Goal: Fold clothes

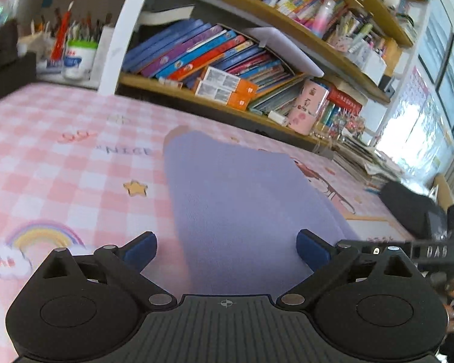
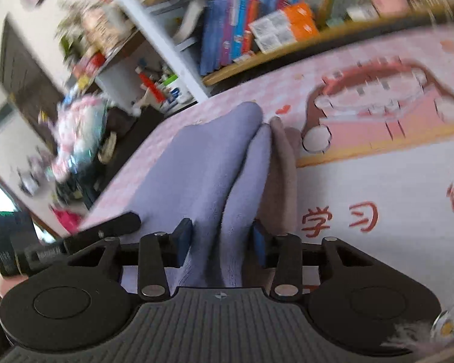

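Note:
A lavender cloth (image 1: 239, 199) lies on the pink checked mat (image 1: 60, 157). My left gripper (image 1: 225, 252) is open just above its near end, with the blue fingertips (image 1: 140, 249) spread on either side and nothing between them. In the right wrist view the same lavender cloth (image 2: 202, 169) is bunched into folds with a brownish layer (image 2: 283, 175) beside it. My right gripper (image 2: 222, 243) is shut on a fold of the cloth and lifts it off the mat (image 2: 378, 175). The right gripper's body (image 1: 432, 251) shows at the right edge of the left wrist view.
A wooden bookshelf (image 1: 227, 60) packed with books stands along the mat's far edge. A pen tub (image 1: 77, 57) sits at the back left. Stacked papers (image 1: 369, 163) lie at the right. A cluttered dark unit (image 2: 75, 139) stands left of the mat.

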The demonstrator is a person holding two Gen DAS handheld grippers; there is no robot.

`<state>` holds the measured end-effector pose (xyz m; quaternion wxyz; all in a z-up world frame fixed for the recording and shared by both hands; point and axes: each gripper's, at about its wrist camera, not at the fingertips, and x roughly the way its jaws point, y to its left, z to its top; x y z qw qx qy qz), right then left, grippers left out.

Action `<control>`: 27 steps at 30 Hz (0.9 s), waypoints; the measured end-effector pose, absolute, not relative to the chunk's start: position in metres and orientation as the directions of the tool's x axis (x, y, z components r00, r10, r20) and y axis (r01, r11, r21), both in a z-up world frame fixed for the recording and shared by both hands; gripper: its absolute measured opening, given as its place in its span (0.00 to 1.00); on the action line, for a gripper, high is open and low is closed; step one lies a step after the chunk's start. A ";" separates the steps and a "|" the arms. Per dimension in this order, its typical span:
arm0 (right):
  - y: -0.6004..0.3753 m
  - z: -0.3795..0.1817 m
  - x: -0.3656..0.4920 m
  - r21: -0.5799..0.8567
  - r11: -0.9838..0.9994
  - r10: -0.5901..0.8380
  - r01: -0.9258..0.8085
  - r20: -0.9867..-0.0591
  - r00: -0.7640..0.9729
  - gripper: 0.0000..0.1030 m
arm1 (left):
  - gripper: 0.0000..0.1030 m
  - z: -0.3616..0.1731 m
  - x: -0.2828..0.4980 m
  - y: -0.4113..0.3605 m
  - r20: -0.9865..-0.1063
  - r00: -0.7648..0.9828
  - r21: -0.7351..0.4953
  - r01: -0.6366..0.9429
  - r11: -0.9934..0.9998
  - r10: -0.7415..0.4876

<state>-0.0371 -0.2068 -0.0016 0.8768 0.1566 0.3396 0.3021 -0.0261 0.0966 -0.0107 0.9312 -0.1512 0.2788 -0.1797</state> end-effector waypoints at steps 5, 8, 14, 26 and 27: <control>-0.191 0.002 -0.056 0.276 0.804 0.588 -0.527 -0.497 0.638 0.23 | 0.97 -0.019 -0.029 0.098 -0.460 0.776 -0.437 0.225 0.871 -0.432; -0.180 0.000 -0.068 0.164 0.822 0.550 -0.546 -0.480 0.684 0.23 | 0.97 -0.020 -0.028 0.098 -0.460 0.776 -0.435 0.227 0.872 -0.432; -0.201 -0.009 -0.053 0.374 0.787 0.617 -0.491 -0.466 0.634 0.24 | 0.98 -0.020 -0.028 0.097 -0.460 0.776 -0.430 0.231 0.873 -0.432; -0.172 0.001 -0.087 0.062 0.826 0.533 -0.560 -0.410 0.740 0.11 | 0.98 -0.019 -0.029 0.090 -0.479 0.780 -0.388 0.224 0.894 -0.403; -0.167 -0.001 -0.089 0.017 0.829 0.512 -0.559 -0.427 0.745 0.11 | 0.98 -0.019 -0.028 0.090 -0.480 0.779 -0.387 0.225 0.894 -0.404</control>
